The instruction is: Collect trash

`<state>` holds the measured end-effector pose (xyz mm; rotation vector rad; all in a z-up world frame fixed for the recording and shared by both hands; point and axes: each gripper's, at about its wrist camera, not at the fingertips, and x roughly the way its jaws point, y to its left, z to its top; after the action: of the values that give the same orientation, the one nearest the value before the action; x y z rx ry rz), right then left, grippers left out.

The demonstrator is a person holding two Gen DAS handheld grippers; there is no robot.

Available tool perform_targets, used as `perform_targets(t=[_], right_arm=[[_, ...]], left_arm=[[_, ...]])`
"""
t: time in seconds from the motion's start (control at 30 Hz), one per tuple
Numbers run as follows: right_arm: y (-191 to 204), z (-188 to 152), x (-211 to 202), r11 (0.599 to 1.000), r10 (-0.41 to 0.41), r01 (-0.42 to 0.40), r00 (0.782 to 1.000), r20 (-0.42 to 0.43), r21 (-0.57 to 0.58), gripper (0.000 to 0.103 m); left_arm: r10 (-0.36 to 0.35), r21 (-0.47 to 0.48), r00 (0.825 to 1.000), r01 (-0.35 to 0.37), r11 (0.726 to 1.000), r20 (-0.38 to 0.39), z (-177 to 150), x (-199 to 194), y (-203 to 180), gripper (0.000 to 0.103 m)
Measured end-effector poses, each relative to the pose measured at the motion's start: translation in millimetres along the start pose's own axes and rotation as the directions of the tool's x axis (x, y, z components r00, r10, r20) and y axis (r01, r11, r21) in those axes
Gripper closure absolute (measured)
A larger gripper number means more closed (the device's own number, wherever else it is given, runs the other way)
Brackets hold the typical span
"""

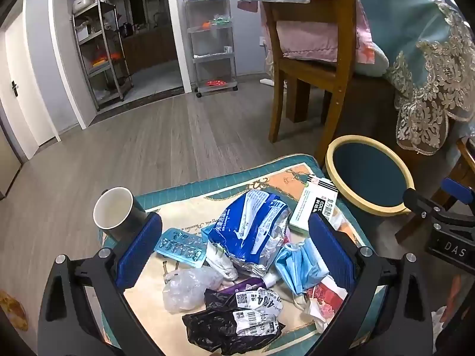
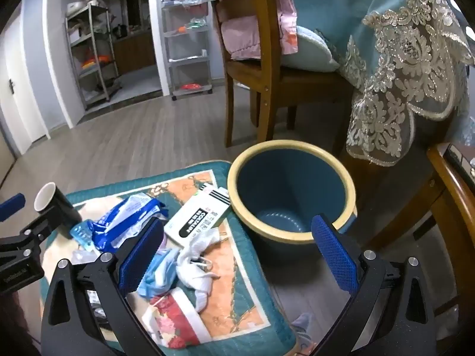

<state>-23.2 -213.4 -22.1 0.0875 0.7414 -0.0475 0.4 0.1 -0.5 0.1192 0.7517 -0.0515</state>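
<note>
Closest to the left wrist lens, a crumpled black plastic bag (image 1: 219, 326) with white barcode labels (image 1: 255, 320) lies at the near edge of the patterned cushion (image 1: 184, 204) that carries the trash. The left tool (image 1: 234, 249) hangs above the pile with its blue pads wide apart and nothing between them. Inside that gap lie a clear plastic bag (image 1: 187, 287), a blue and white crumpled wrapper (image 1: 252, 228), a light blue ice-cube tray (image 1: 181, 249) and a blue face mask (image 1: 299, 264). A purple tube (image 1: 246, 286) sits just in front of the wrapper, touching the black bag. The white medicine box (image 1: 314, 204) rests at the far right corner of the cushion, just beyond the right pad. A black mug with a white inside (image 1: 118, 213) stands at the far left corner, behind the left pad.

The right tool (image 2: 237, 255) is likewise spread open and holds nothing; it hovers over the cushion's right edge. Its left pad is above the face mask (image 2: 154, 279), beside crumpled white tissue (image 2: 196, 267), and a red floral packet (image 2: 175, 320) lies near the near edge. The blue waste bin with a cream rim (image 2: 234, 190) stands on the wooden floor (image 2: 148, 136) just beside the cushion's right edge, with the right pad in front of its near rim. Behind it are a wooden chair (image 2: 261, 59) and a lace-trimmed tablecloth (image 2: 400, 74).
</note>
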Motion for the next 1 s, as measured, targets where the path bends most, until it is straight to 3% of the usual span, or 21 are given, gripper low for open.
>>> perform_targets(t=[1.0], right_arm=[[-0.6, 1.6, 1.3, 0.999, -0.034, 0.034, 0.999, 0.003, -0.008, 0.004]], left_arm=[[-0.003, -0.001, 1.0, 0.003, 1.0, -0.004, -2.5, 3.4, 1.9, 0.006]])
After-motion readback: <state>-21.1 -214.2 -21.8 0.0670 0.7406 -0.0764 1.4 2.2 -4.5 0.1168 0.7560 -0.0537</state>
